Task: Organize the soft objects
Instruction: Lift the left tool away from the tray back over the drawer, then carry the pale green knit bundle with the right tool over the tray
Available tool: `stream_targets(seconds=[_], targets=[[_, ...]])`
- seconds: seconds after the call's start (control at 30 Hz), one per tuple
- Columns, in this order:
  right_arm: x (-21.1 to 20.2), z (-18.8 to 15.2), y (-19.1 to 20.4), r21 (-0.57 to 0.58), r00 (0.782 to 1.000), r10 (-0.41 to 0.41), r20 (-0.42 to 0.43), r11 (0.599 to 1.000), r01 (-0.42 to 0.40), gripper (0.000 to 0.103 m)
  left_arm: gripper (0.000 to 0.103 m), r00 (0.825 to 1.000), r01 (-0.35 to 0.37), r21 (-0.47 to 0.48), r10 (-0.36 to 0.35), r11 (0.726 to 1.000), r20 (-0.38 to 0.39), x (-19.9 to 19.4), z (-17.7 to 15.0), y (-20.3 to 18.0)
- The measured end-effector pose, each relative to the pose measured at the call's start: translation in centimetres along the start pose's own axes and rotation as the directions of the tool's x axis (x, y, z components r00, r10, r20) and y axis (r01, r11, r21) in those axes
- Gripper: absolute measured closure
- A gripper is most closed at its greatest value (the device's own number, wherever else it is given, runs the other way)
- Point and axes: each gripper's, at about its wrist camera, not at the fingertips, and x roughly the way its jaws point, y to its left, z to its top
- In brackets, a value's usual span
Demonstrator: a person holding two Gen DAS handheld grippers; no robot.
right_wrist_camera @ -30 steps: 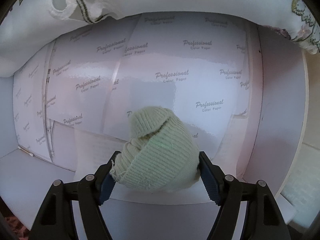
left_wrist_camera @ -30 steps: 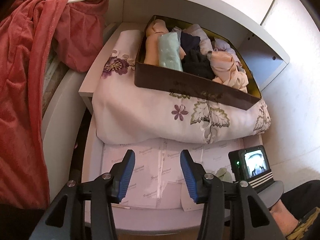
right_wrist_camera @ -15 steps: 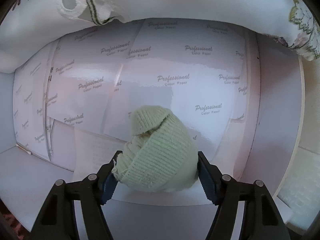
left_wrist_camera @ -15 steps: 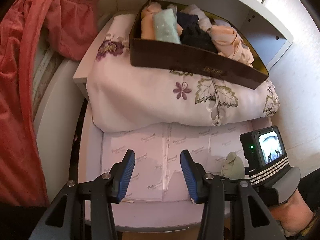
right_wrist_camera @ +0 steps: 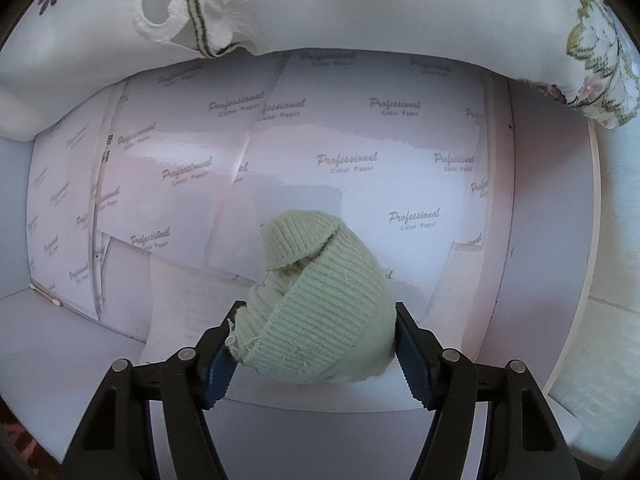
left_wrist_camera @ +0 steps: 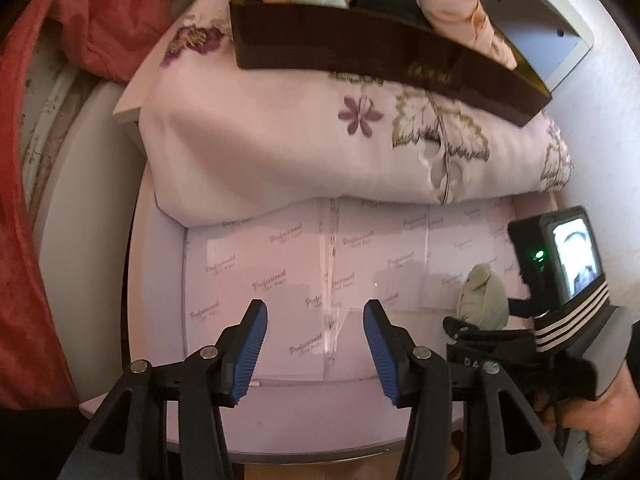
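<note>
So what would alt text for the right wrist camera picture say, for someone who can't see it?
A rolled pale green knitted sock sits between the right gripper's two blue-padded fingers, over a white shelf lined with glossy printed paper. Folded embroidered white fabric fills the top of the picture.

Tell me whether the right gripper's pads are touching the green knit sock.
Touching: in the right wrist view both pads press against the sides of the green knit sock.
</note>
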Motion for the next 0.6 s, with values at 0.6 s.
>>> stream_targets(seconds=[0.6], targets=[[-2.1,-0.6,-0.9,0.055,0.994,0.102,0.046,0.993,-0.105,0.034,0.052,0.996,-0.019,0.019,0.021,1.0,-0.083,3.4,-0.6,-0.3]])
